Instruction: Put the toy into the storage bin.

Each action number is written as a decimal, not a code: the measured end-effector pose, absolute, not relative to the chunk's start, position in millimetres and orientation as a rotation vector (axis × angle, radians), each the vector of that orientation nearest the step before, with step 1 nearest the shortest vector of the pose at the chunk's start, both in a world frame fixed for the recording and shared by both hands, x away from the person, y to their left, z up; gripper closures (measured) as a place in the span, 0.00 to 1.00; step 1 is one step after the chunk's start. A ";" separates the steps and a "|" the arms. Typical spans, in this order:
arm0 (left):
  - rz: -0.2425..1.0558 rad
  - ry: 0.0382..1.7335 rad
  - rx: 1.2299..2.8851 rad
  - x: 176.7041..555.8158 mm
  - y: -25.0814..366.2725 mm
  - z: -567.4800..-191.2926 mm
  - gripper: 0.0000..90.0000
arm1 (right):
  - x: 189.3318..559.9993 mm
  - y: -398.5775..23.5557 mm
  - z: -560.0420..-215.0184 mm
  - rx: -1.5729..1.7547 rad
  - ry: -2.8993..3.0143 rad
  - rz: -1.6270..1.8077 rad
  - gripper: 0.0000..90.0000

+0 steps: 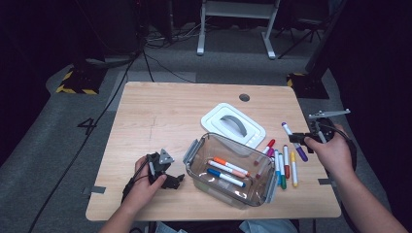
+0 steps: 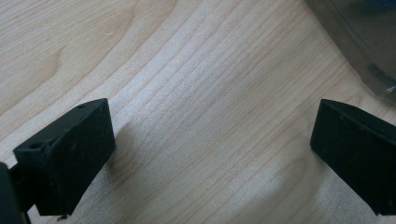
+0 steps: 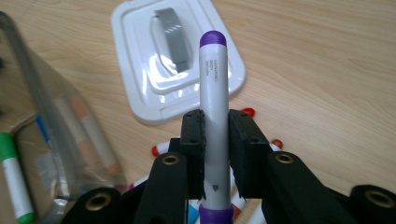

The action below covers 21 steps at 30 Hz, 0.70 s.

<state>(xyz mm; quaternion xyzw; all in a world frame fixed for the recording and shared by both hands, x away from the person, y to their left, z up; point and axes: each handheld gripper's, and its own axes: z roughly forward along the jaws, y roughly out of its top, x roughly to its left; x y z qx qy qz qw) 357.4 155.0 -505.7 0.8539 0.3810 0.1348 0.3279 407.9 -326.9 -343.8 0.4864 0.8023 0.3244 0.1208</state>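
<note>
Wooden counter (image 1: 160,116): right tongs (image 3: 215,140) clamp a purple-capped marker (image 3: 213,93) above loose markers (image 1: 284,167); left tongs (image 2: 205,154) rest wide open, empty. Gripped off-centre, it could pivot and miss the clear container (image 1: 228,170).

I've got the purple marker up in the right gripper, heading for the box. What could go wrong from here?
The right gripper clamps the purple-capped white marker near one end, so it may pivot or slip. The clear plastic box already holds markers; dropped across them, it could bounce out. The left gripper is open beside the box, not steadying it.
</note>
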 end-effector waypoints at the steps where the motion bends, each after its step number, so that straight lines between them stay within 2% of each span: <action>1: 0.353 0.998 2.236 357.4 155.0 -505.7 0.00 | 406.6 -320.8 -340.2 1.401 2.360 0.958 0.85; 13: 0.353 0.997 2.236 357.4 155.1 -505.7 0.00 | 393.3 -255.1 -315.3 1.198 2.539 1.086 0.85; 21: 0.353 0.997 2.236 357.4 155.1 -505.7 0.00 | 387.2 -218.4 -313.3 1.086 2.654 1.127 0.85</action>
